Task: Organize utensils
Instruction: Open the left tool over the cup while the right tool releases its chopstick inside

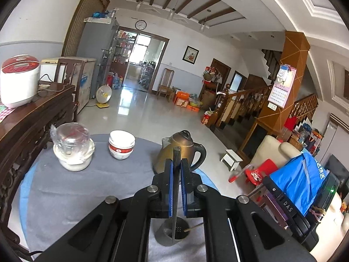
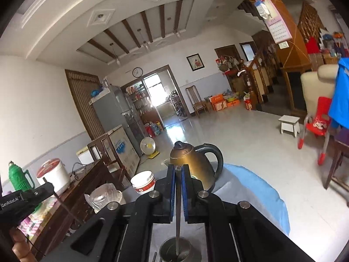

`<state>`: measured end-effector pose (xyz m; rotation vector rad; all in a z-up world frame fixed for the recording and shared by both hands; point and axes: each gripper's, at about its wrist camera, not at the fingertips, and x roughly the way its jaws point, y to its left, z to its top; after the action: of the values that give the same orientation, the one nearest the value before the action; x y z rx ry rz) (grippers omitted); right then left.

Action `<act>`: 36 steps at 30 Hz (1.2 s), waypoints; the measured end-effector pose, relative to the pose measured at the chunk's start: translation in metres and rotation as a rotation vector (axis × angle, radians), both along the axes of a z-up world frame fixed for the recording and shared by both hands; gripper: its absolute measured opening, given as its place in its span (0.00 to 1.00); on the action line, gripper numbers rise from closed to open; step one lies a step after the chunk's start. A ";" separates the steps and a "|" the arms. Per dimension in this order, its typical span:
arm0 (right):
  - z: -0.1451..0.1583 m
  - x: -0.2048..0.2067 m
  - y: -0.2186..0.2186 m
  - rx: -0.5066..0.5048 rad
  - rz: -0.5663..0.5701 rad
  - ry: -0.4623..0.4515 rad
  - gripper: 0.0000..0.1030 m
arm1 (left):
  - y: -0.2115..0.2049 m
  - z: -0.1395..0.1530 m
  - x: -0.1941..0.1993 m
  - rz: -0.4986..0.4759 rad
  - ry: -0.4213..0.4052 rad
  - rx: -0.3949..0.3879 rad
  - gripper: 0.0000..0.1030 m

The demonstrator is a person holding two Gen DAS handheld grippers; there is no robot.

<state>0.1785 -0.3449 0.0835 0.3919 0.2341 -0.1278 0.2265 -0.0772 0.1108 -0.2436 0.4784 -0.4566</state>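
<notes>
Left wrist view: left gripper (image 1: 176,168) clamped on thin dark utensil (image 1: 175,196), handle end sticking up past pads, lower end hanging into metal holder cup (image 1: 172,232) near on grey table cloth (image 1: 76,192).

Right wrist view: right gripper (image 2: 178,174) clamped on slim metal utensil (image 2: 178,218), tip down in round metal cup (image 2: 174,251).

Brass kettle (image 1: 181,150) far behind, stacked bowls (image 1: 121,145) to left.
</notes>
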 end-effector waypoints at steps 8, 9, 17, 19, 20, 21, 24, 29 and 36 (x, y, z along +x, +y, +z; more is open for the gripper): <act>-0.054 0.032 0.009 0.006 0.054 0.147 0.06 | -0.031 -0.055 0.032 0.028 0.031 0.036 0.07; -0.062 0.033 0.007 0.022 0.061 0.164 0.06 | -0.032 -0.062 0.036 0.025 0.040 0.034 0.07; -0.095 0.014 -0.003 0.164 0.127 0.221 0.10 | -0.037 -0.111 0.039 -0.006 0.162 0.094 0.11; -0.102 0.004 -0.006 0.223 0.144 0.211 0.11 | -0.032 -0.113 0.028 -0.001 0.169 0.113 0.35; -0.104 0.001 -0.004 0.241 0.147 0.204 0.12 | -0.030 -0.114 0.020 0.014 0.160 0.135 0.55; -0.108 -0.006 -0.004 0.265 0.152 0.195 0.12 | -0.025 -0.113 0.009 0.040 0.136 0.162 0.61; -0.117 -0.021 -0.005 0.299 0.162 0.182 0.13 | -0.016 -0.110 -0.018 0.102 0.072 0.262 0.65; -0.127 -0.044 0.001 0.321 0.171 0.174 0.27 | 0.014 -0.111 -0.052 0.194 0.060 0.369 0.73; -0.123 -0.079 0.026 0.219 0.149 0.117 0.69 | 0.051 -0.108 -0.094 0.312 0.036 0.444 0.78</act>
<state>0.0994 -0.3185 -0.0397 0.5832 0.3934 0.0226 0.1322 -0.0257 0.0025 0.1031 0.5530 -0.0352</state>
